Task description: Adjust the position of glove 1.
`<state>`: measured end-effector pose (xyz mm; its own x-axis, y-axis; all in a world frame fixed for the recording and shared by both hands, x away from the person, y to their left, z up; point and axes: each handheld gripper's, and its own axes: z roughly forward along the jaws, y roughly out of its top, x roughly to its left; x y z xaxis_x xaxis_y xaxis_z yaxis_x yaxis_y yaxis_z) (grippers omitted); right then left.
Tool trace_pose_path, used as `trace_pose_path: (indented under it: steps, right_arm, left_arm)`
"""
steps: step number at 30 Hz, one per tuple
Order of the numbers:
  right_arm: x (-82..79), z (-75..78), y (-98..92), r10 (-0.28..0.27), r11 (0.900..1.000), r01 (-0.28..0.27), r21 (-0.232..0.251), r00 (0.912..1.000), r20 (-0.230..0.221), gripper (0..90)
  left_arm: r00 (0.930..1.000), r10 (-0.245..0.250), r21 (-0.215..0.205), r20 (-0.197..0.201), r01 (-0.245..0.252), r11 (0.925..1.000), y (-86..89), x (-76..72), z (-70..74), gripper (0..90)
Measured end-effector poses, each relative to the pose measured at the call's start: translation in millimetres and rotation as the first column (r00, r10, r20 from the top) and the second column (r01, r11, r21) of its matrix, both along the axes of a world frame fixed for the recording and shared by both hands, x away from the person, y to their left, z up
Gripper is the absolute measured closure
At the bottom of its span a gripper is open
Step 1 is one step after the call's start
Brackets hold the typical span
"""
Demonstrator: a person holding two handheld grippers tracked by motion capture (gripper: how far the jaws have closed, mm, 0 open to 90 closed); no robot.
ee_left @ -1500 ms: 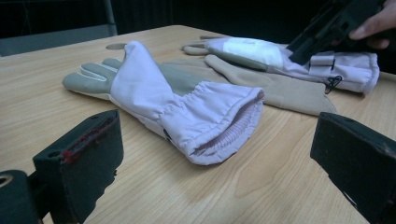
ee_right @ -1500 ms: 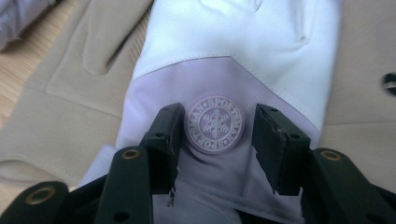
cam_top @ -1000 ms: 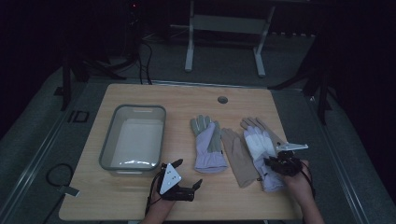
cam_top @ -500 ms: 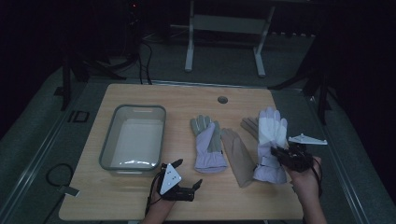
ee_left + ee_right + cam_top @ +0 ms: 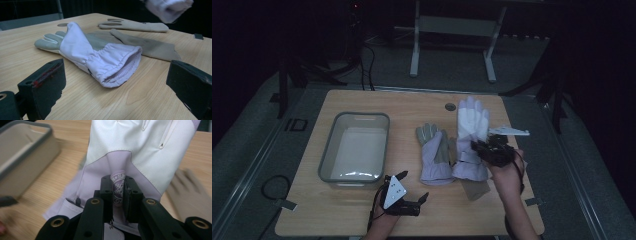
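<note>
Right hand-held gripper (image 5: 117,195) pinches the white glove (image 5: 472,135) at its cuff, lifted right of centre above the desk (image 5: 412,105). Soft, light, floppy; best held by the cuff. Left hand-held gripper (image 5: 412,197) rests open, lower centre.

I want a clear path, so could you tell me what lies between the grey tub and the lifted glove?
In the high view, the other glove lies flat on the table between the tub and the lifted glove.
</note>
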<state>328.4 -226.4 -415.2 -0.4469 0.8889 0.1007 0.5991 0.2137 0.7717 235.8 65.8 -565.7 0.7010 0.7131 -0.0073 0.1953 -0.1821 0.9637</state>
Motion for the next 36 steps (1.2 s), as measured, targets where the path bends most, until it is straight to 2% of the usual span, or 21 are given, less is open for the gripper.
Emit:
trace_pose_path:
  steps: [1,4,6,7,9,12,16,22,25,27,29,36]
  right_arm:
    - [4.8,-0.7,18.0,0.015,1.000,-0.015,0.005,0.9999,-0.008,79.4]
    - [10.4,-3.1,40.7,0.021,1.000,-0.021,0.016,0.9995,-0.024,79.3]
    - [11.0,-3.7,45.2,0.018,1.000,-0.018,0.019,0.9995,-0.026,79.3]
    - [13.6,-6.1,56.6,0.026,0.999,-0.025,0.036,0.9988,-0.042,79.3]
    - [15.8,-9.7,64.0,0.020,0.999,-0.018,0.037,0.9981,-0.058,79.4]
    - [19.3,-19.9,75.7,0.015,1.000,-0.016,-0.011,0.9966,-0.081,79.4]
    - [26.1,-37.9,82.8,0.013,1.000,-0.015,-0.016,0.9912,-0.131,79.4]
    - [36.9,-55.2,94.3,0.000,0.997,-0.012,-0.072,0.9869,-0.161,78.8]
    - [40.4,-60.3,96.3,-0.009,0.998,-0.003,-0.070,0.9843,-0.176,78.5]
    - [45.3,-72.2,96.9,-0.025,0.997,0.011,-0.078,0.9809,-0.193,77.8]
    - [46.7,-76.8,96.1,-0.032,0.997,0.017,-0.073,0.9791,-0.201,77.4]
    - [53.0,-81.1,100.6,-0.008,0.995,-0.014,-0.095,0.9744,-0.225,72.1]
  left_arm:
    - [1.0000,-0.001,-0.001,-0.001,0.001,1.0000,-0.1,-0.2,0.0,2.5]
    - [1.0000,-0.002,0.000,0.000,0.002,1.0000,-0.1,-0.4,0.0,2.5]
    - [1.0000,-0.001,-0.003,-0.002,0.001,1.0000,0.0,-0.5,-0.1,2.5]
    - [1.0000,-0.001,-0.006,-0.002,0.001,1.0000,0.1,-0.3,-0.2,2.5]
    - [1.0000,-0.001,-0.003,-0.001,0.001,1.0000,0.3,-0.5,-0.1,2.4]
    - [1.0000,-0.002,0.003,0.005,0.002,1.0000,-0.3,-1.0,0.0,2.4]
    - [1.0000,-0.003,0.002,0.004,0.003,1.0000,-0.2,-0.8,0.0,2.5]
    - [1.0000,-0.002,0.002,0.002,0.002,1.0000,-0.4,-0.7,0.0,2.4]
    - [1.0000,-0.002,0.005,0.002,0.002,1.0000,-0.2,-0.7,0.1,2.4]
    - [1.0000,-0.001,0.002,0.000,0.001,1.0000,-0.4,-0.7,0.0,2.4]
    - [1.0000,0.002,0.007,0.004,-0.002,1.0000,-0.5,-0.7,0.1,2.4]
    - [1.0000,0.008,0.009,0.002,-0.008,0.9999,-0.7,-0.5,0.0,2.4]
